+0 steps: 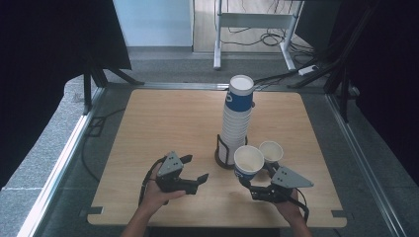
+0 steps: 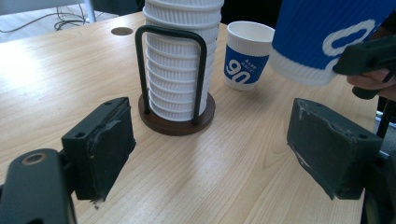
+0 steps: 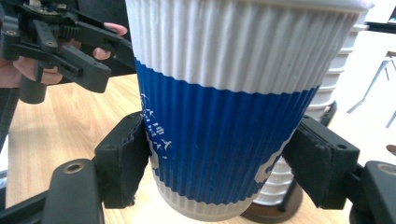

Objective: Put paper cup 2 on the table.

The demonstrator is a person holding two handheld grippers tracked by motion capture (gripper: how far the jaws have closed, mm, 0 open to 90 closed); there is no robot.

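A tall stack of blue-and-white ribbed paper cups (image 1: 236,123) (image 2: 180,60) stands in a black wire holder with a round brown base (image 2: 177,122) at the table's middle. My right gripper (image 1: 252,186) (image 3: 219,163) is shut on a single paper cup (image 1: 248,163) (image 3: 229,116), lifted off the wood just right of the holder. Its pads (image 3: 126,158) press the cup's blue band on both sides. Another single cup (image 1: 271,151) (image 2: 245,56) stands upright behind it. My left gripper (image 1: 195,169) (image 2: 210,149) is open and holds nothing, low over the table left of the holder.
The wooden table (image 1: 163,123) has bare surface at its left and back. A small round hole (image 2: 122,31) lies in the wood beyond the holder. Dark curtains flank the table. A desk frame and cables (image 1: 267,37) stand on the floor past the far edge.
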